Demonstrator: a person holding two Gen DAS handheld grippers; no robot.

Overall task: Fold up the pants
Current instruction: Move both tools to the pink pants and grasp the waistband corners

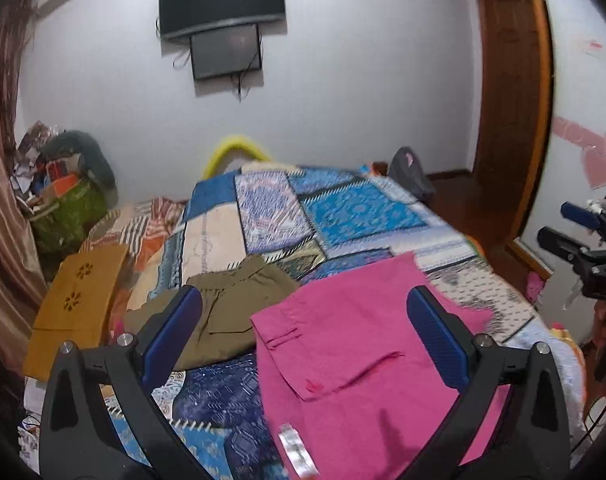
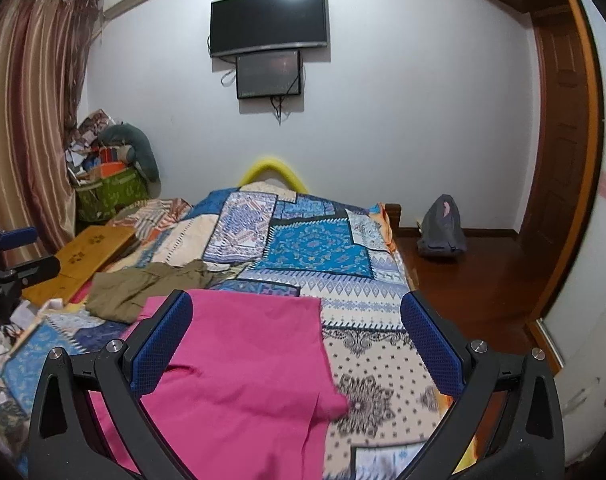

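Observation:
Pink pants (image 1: 363, 344) lie spread on the patchwork bedspread (image 1: 343, 216), waistband and a white label toward the near edge in the left wrist view. In the right wrist view the pink pants (image 2: 247, 368) stretch away with a leg end at the far side. My left gripper (image 1: 303, 336) hovers open above the waist area, holding nothing. My right gripper (image 2: 295, 344) is open too, above the leg part, empty. Each gripper shows at the edge of the other's view: the right gripper (image 1: 583, 248) and the left gripper (image 2: 11, 256).
Olive-green shorts (image 1: 231, 312) lie crumpled just left of the pink pants. A yellow wooden lap table (image 1: 79, 304) rests at the bed's left side. A grey bag (image 2: 441, 232) sits on the wooden floor to the right. Clutter and a green basket (image 2: 107, 196) fill the far left corner.

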